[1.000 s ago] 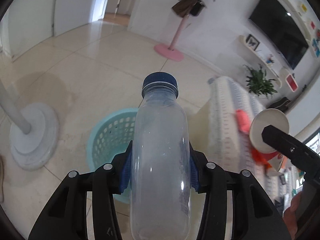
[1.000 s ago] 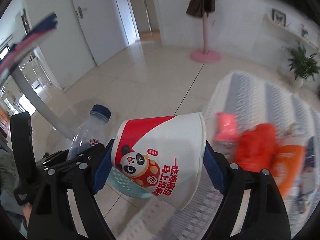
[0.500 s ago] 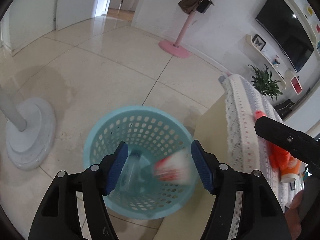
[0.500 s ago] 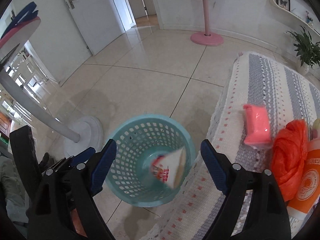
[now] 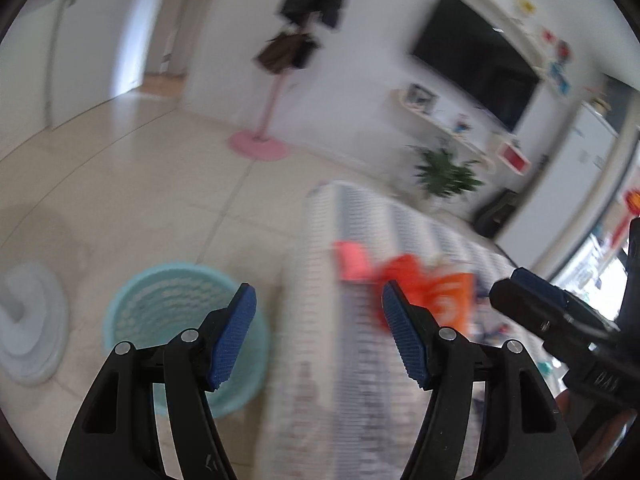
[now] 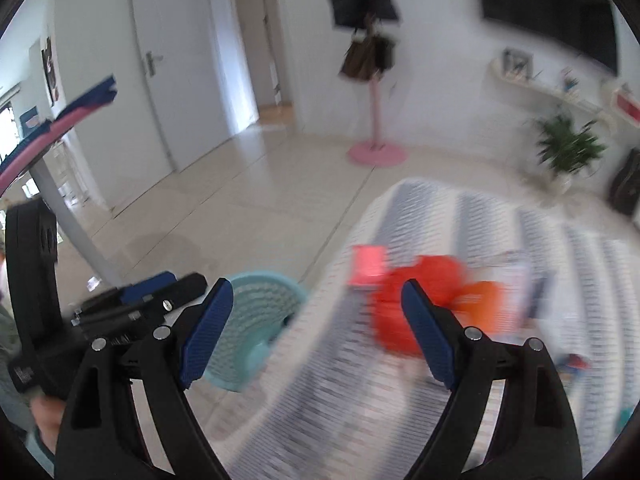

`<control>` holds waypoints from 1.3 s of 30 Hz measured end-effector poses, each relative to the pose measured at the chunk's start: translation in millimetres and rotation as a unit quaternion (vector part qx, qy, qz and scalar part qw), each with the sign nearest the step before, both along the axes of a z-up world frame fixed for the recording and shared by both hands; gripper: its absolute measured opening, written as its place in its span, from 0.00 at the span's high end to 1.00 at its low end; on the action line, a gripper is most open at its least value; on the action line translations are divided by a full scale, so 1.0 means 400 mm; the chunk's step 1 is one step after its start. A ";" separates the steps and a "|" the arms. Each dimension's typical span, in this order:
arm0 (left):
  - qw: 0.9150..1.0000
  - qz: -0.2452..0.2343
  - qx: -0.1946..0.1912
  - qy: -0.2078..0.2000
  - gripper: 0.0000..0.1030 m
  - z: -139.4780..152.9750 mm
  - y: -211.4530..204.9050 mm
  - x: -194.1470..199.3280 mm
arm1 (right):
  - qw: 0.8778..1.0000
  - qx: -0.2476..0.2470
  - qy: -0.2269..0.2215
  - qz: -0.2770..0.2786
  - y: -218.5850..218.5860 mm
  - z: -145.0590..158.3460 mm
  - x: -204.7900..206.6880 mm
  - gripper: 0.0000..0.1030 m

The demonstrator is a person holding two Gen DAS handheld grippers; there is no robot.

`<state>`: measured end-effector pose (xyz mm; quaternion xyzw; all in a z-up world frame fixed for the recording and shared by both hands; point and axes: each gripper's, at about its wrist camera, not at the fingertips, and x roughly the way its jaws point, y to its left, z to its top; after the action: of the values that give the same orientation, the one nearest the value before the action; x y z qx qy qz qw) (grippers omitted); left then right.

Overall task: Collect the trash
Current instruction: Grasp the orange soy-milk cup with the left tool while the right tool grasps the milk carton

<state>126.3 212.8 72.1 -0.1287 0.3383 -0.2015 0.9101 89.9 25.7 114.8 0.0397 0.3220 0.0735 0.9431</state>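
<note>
Both tools have let go in the last second: the left gripper, which was clamped on a clear plastic bottle, and the right gripper, which held a printed paper cup, now show their blue ribbed fingers spread wide with nothing between them, and both views have swung up and away from the bin toward the table, hence the motion blur. The bottle and cup dropped into the turquoise basket, though its inside is too smeared here to make them out. That leaves, by my reading, the next round of trash on the striped, lace-edged cloth of the table: a flat pink packet at about 12 o'clock from the right fingers, a crumpled red-orange plastic bag just beside it, soft and shapeless, and an orange carton-like item touching the bag. The basket is rigid perforated plastic, round, standing on glossy floor tiles at 9 o'clock of the table
</note>
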 end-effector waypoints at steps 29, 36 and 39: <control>0.983 -0.135 0.108 0.062 0.44 -0.229 -0.553 0.078 | 0.986 0.032 0.132 -0.094 -0.335 -0.312 -0.326 0.25; 0.979 -0.138 0.122 0.088 0.46 -0.265 -0.595 0.132 | 0.983 0.016 0.165 -0.077 -0.299 -0.350 -0.301 0.24; 0.976 -0.143 0.134 0.095 0.51 -0.278 -0.609 0.136 | 0.982 0.013 0.175 -0.076 -0.292 -0.361 -0.291 0.24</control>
<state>180.5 -30.9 -39.1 0.0255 0.4625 -0.2696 0.8443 -26.7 -91.1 -29.4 0.0885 0.4772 -0.0020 0.8743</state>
